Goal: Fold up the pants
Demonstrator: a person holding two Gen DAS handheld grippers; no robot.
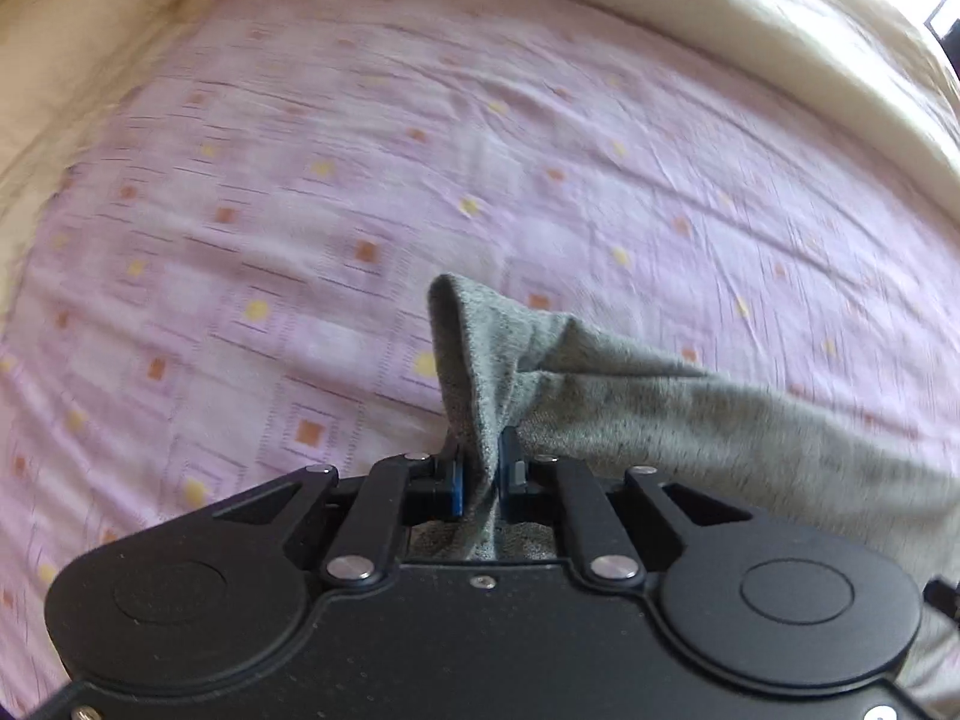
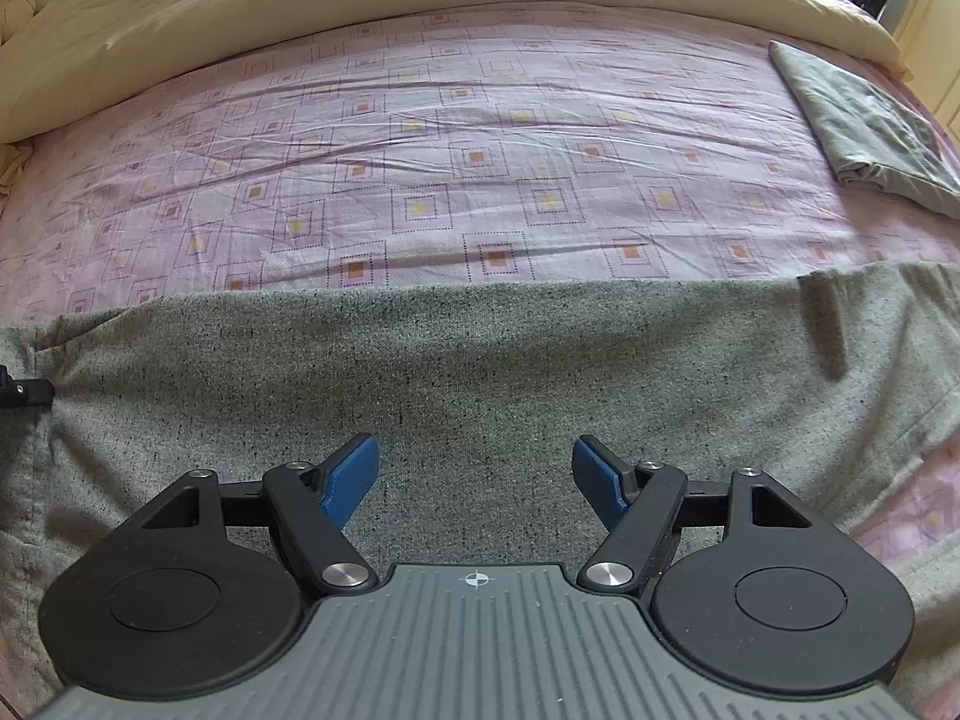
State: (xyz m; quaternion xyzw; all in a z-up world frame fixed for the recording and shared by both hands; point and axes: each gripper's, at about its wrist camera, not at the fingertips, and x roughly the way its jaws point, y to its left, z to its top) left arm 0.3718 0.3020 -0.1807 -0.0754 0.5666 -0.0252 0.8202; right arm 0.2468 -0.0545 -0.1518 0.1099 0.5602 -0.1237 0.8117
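Pink square-patterned bedsheet (image 2: 480, 138) under speckled grey knit pants (image 2: 480, 360), bunched in left tool (image 1: 480, 474)

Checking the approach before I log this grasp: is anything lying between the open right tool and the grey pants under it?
Nothing visible does. The right tool hangs open directly over the pants, with only bare grey cloth between its fingers. The folded grey cloth lies far off on the bedsheet.

pants (image 2: 480, 372) cut off at both sides, bedsheet (image 1: 300, 210) blurred
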